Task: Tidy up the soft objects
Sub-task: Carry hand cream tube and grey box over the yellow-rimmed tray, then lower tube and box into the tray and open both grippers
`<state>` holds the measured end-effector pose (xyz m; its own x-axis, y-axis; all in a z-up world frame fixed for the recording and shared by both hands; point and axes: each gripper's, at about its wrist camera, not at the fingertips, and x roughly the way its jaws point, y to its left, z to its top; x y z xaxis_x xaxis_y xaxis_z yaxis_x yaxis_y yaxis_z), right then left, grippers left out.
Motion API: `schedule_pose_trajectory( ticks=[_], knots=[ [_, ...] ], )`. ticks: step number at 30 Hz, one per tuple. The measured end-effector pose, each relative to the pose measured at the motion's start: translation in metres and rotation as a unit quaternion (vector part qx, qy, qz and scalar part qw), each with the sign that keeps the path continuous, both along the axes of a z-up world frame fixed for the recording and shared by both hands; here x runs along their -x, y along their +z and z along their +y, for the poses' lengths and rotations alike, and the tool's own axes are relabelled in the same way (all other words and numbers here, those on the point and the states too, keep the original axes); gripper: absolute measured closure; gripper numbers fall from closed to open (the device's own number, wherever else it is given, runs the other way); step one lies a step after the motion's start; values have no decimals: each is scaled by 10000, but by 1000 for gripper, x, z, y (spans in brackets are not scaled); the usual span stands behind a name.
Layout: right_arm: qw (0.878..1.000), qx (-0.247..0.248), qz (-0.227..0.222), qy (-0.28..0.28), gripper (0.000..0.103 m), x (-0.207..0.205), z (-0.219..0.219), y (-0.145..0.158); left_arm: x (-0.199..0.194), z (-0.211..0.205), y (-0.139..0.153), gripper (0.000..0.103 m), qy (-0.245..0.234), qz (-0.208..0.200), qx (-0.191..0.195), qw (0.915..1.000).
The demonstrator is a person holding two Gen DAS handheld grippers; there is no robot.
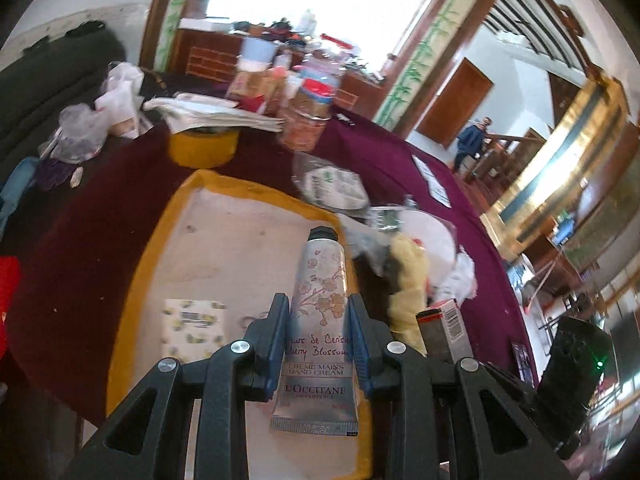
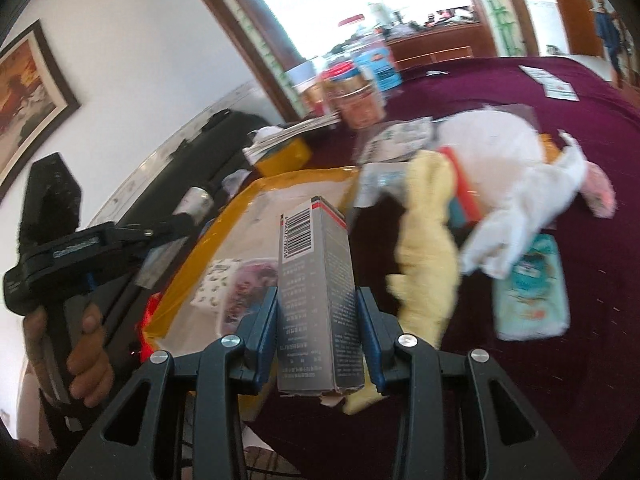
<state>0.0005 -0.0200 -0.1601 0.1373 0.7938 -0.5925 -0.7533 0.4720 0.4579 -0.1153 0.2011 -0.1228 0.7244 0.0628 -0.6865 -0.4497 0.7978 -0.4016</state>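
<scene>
Left gripper: clamped on the hand cream tube at mid-body, above the yellow-rimmed tray.
Tube: probably light, squashy, slick; the flat crimp would be firmer.
Right gripper: gripped a grey carton, likely crushable.
</scene>
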Motion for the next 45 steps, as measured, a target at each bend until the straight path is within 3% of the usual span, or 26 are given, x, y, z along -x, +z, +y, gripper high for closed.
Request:
schedule_pose_trajectory(
  ticks=[7, 11, 18, 23, 32, 45],
  knots=[
    [9994, 55, 27, 354, 66, 0, 54, 9, -14, 36, -9, 73, 265, 101, 205, 9994],
    [9988, 145, 265, 388, 66, -17, 94, 6, -30, 64, -21, 73, 474, 186, 450, 9977],
    [9968, 460, 472, 448, 66, -42, 151, -13, -57, 93, -50, 73, 603, 695, 731, 9931],
    [9952, 649, 519, 521, 66, -43, 164, -28, -69, 101, -67, 72, 634, 983, 910, 9890],
    [9934, 1029, -234, 444, 66, -29, 175, -31, -79, 102, -78, 72, 580, 1229, 943, 9862],
    [9922, 1103, -342, 477, 66, -28, 178, -32, -81, 101, -83, 72, 543, 1392, 961, 9841]
  ],
)
